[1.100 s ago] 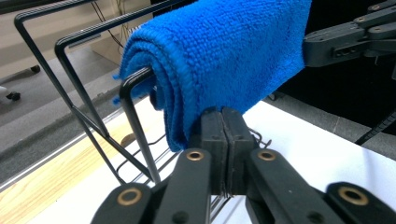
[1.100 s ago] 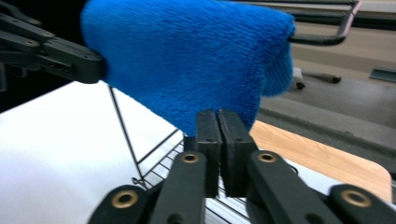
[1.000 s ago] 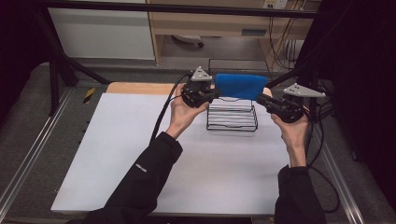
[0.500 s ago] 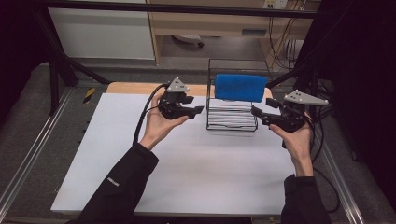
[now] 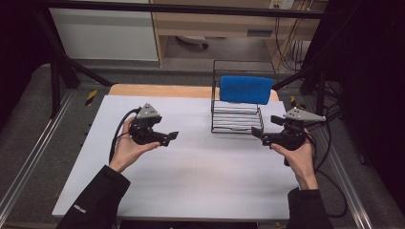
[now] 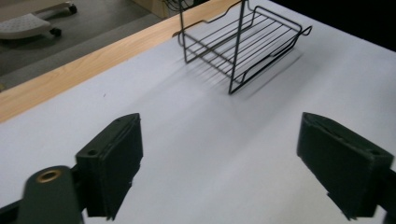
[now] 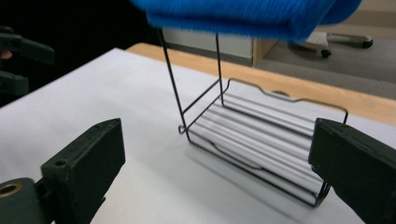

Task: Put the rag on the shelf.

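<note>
A blue folded cloth point(image 5: 246, 89) hangs over the top bar of a black wire rack point(image 5: 236, 121) at the back right of the white table point(image 5: 191, 181). My left gripper point(image 5: 173, 137) is well left of the rack, low over the table, pointing right. Its jaws have just been opening and stand wide with nothing between them point(image 6: 219, 158). My right gripper point(image 5: 258, 133) is close to the rack's right front corner, pointing left. Its jaws have also just been opening, and nothing is between them point(image 7: 215, 172). The right gripper view has the rack point(image 7: 261, 140) and cloth point(image 7: 243, 16) just ahead.
A wooden strip point(image 5: 157, 90) runs along the table's far edge. Behind it are a white cabinet point(image 5: 105, 33) and a chair base point(image 6: 28, 21) on the floor. Cables point(image 5: 329, 143) trail at the right, and metal rails point(image 5: 28, 167) flank the table.
Both grippers were shut on the cloth's ends at the rack's top; they opened and let go. The left hand swung far left and down, the right drew back slightly. The cloth stays on the rack.
</note>
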Motion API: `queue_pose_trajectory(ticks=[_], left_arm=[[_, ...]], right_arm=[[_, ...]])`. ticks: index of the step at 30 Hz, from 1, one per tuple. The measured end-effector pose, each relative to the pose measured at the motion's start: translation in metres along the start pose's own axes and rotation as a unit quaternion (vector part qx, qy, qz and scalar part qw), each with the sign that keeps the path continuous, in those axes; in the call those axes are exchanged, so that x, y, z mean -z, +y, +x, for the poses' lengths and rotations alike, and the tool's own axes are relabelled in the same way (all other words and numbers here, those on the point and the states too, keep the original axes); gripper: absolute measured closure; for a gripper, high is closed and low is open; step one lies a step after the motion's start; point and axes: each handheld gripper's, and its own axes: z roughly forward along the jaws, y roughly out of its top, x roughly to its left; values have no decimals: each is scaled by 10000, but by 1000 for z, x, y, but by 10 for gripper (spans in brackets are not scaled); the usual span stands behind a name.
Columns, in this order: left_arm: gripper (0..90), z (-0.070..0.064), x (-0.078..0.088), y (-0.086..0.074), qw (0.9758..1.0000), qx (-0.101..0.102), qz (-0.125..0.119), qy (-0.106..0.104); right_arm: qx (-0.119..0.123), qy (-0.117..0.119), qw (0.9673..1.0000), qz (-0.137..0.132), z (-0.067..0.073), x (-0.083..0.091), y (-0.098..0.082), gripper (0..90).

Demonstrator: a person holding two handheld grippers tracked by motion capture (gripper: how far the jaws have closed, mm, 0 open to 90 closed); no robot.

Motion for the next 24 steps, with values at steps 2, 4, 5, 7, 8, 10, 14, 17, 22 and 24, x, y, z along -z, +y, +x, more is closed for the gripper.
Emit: queue_pose_trajectory(ticks=[2, 4, 5, 7, 8, 10, 14, 17, 22, 24], left_arm=[[112, 4, 5, -16, 10000, 82, 6, 42], [94, 8, 8, -30, 9999, 126, 51, 81], [88, 9, 10, -37, 9998, 163, 78, 86], [87, 12, 12, -49, 9997, 197, 108, 103], [87, 14, 13, -56, 9996, 226, 119, 112], [87, 17, 17, -72, 9994, 331, 73, 115], [88, 24, 24, -96, 9990, 424, 48, 157], [91, 27, 30, -111, 9988, 451, 43, 171], [97, 29, 38, -130, 9989, 435, 77, 186], [97, 29, 39, -135, 9989, 394, 113, 217]], right_arm=[[6, 13, 10000, 77, 2, -3, -7, 31], [-25, 65, 9999, 125, 4, -5, -14, 25], [-22, 103, 9998, 179, 6, -7, -19, 20], [3, 131, 9995, 290, 7, -9, -26, 7], [51, 130, 9994, 309, 8, -9, -31, 8], [30, 115, 9994, 314, 10, -8, -40, 7], [-16, 200, 9990, 405, 10, -7, -61, 6], [-45, 221, 9976, 656, 8, -7, -79, 6], [-32, 339, 9962, 802, 3, -6, -103, 7], [-48, 327, 9951, 934, 2, -5, -112, 7]])
